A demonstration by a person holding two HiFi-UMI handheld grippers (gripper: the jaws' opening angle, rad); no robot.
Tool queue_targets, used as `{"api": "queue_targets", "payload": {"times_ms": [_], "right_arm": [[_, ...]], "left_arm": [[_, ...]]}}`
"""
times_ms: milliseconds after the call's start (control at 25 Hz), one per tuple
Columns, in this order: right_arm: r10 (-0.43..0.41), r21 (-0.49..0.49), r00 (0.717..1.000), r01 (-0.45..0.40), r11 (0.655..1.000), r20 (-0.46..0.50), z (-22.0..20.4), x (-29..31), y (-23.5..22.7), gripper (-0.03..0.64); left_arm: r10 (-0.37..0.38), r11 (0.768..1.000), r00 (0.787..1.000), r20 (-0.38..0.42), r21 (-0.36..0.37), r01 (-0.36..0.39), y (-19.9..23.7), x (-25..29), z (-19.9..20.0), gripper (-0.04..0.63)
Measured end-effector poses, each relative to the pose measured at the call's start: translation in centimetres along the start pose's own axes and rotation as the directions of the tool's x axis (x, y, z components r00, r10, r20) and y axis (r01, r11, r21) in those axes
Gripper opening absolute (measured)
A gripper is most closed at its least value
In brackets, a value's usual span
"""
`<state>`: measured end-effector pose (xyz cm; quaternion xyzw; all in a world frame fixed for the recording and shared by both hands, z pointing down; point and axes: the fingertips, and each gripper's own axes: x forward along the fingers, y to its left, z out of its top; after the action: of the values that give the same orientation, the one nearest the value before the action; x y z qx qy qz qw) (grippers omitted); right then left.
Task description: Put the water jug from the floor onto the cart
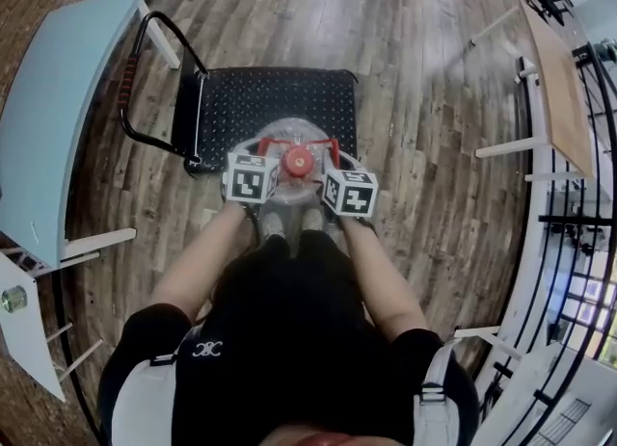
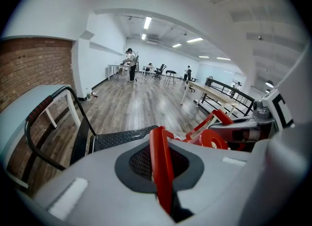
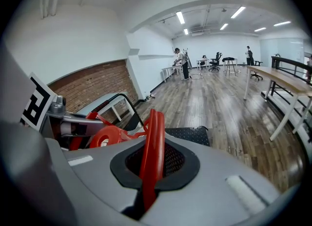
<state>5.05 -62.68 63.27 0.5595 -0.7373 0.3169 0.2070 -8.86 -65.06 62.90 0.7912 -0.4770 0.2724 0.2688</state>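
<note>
Here, clear red-capped water jug (image 1: 287, 133)

1. A wood-plank floor (image 1: 415, 68) runs the length of this long room, glossy under the lamps.
2. There is a brick wall (image 2: 34, 64) on one side, with white walls (image 3: 87, 39) beyond it.
3. Strip lights (image 2: 147, 23) glow along the white ceiling.
4. A pale blue table (image 1: 58, 97) stands by the brick. A wood-topped table (image 1: 559, 88) and a black railing (image 1: 576, 219) line the opposite side.
5. At the far end there are office chairs (image 2: 158, 70) and a standing person (image 2: 130, 66).
</note>
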Motion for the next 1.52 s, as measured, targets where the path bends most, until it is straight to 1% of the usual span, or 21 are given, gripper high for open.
{"api": "queue_targets", "payload": {"times_ms": [200, 360, 760, 1000, 1200, 1360, 1520], "right_arm": [[0.004, 0.038, 1.000, -0.003, 0.999, -0.012, 1.1, 2.3, -1.7, 0.015], [0.003, 0.050, 0.999, -0.001, 0.999, -0.040, 1.3, 4.1, -3.2, 0.015], [-0.020, 0.054, 0.994, 0.026, 0.998, -0.105, 2.0, 9.2, -10.9, 0.015], [-0.039, 0.045, 0.990, 0.045, 0.998, -0.136, 3.1, 13.1, -15.0, 0.015], [-0.054, 0.028, 0.986, 0.059, 0.998, -0.159, 3.1, 16.1, -18.3, 0.015], [-0.067, 0.025, 0.982, 0.072, 0.997, -0.175, 3.0, 18.1, -20.8, 0.015], [-0.079, 0.041, 0.982, 0.087, 0.995, -0.172, 3.3, 19.1, -23.3, 0.015]], "left_arm": [[0.012, 0.999, 1.000, -0.024, 0.035, -0.011, 0.3, 3.0, 1.4, 0.000], [0.004, 1.000, 0.999, -0.042, 0.029, -0.003, 0.3, 5.4, 1.7, 0.000], [-0.005, 1.000, 0.995, -0.101, 0.024, 0.008, -2.0, 14.7, 3.1, 0.000], [-0.001, 1.000, 0.994, -0.106, 0.005, 0.001, -2.4, 20.5, 4.4, 0.000], [0.012, 1.000, 0.994, -0.108, -0.007, -0.013, -3.0, 24.9, 4.6, 0.000], [0.016, 1.000, 0.994, -0.106, -0.008, -0.017, -3.5, 28.1, 4.6, 0.000], [0.015, 1.000, 0.995, -0.103, 0.009, -0.015, -4.7, 30.1, 5.7, 0.000]]}}
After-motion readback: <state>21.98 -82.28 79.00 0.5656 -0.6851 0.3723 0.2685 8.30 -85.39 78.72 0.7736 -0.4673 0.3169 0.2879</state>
